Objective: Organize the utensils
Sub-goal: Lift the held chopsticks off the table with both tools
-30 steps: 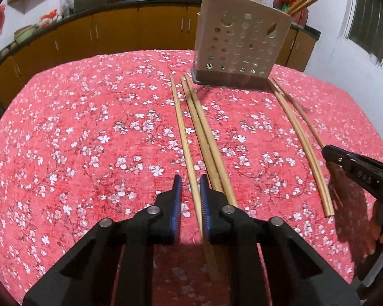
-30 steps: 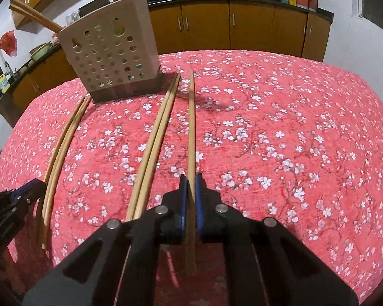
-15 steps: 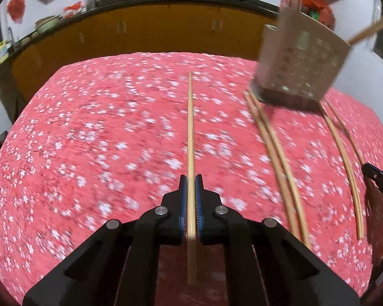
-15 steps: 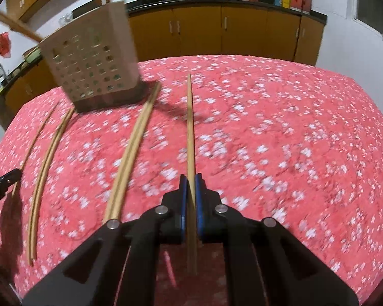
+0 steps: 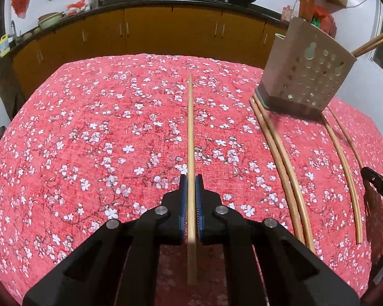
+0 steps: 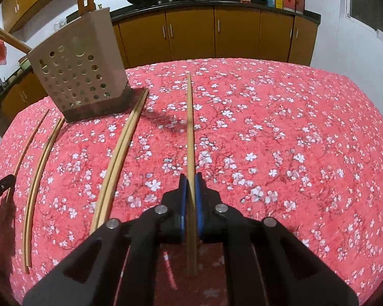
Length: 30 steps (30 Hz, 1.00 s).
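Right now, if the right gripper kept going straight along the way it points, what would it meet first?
Probably nothing soon. The right gripper, shut on a chopstick, points across bare tablecloth toward the cabinets. The utensil holder stands well left of that line, though depth is unclear.

Loose chopsticks (image 5: 280, 163) beside holder (image 5: 309, 76)

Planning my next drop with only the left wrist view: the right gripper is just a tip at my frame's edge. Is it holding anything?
Observer: Yes. The right gripper has its jaws shut on a chopstick.
Operator: Is that stick aimed at the holder?
Observer: No. Its tip points past the holder, on the holder's right side and apart from it.
Operator: How many loose sticks lie to its left?
Observer: Five, it seems: a near pair ending at the holder's base, a second pair, and a single stick.
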Available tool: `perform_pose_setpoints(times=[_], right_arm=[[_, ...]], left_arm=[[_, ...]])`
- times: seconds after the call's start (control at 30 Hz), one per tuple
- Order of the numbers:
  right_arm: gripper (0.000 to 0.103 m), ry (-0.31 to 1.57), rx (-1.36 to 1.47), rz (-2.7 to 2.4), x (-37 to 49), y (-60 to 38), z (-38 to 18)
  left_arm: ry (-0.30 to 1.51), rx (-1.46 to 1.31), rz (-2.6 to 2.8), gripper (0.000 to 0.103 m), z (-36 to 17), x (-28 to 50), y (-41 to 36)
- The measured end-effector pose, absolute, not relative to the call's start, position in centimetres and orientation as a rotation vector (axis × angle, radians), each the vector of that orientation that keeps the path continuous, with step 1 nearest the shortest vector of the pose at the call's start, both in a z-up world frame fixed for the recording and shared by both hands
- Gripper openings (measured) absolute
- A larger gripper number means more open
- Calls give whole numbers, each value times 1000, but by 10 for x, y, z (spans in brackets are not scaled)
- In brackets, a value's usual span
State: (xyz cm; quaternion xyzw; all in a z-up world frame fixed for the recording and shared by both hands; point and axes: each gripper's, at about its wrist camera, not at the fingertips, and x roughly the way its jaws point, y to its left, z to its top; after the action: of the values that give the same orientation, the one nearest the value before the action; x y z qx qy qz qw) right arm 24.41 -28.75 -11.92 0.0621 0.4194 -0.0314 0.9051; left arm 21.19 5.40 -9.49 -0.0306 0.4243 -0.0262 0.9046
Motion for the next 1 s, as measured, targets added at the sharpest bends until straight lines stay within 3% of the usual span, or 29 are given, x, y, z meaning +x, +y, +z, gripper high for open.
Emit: perform_pose_setpoints(times=[1.0], right_arm=[[8,864,180,-53,232,-287,-119]], left_arm=[[880,-91,-50,8,-93,197,52]])
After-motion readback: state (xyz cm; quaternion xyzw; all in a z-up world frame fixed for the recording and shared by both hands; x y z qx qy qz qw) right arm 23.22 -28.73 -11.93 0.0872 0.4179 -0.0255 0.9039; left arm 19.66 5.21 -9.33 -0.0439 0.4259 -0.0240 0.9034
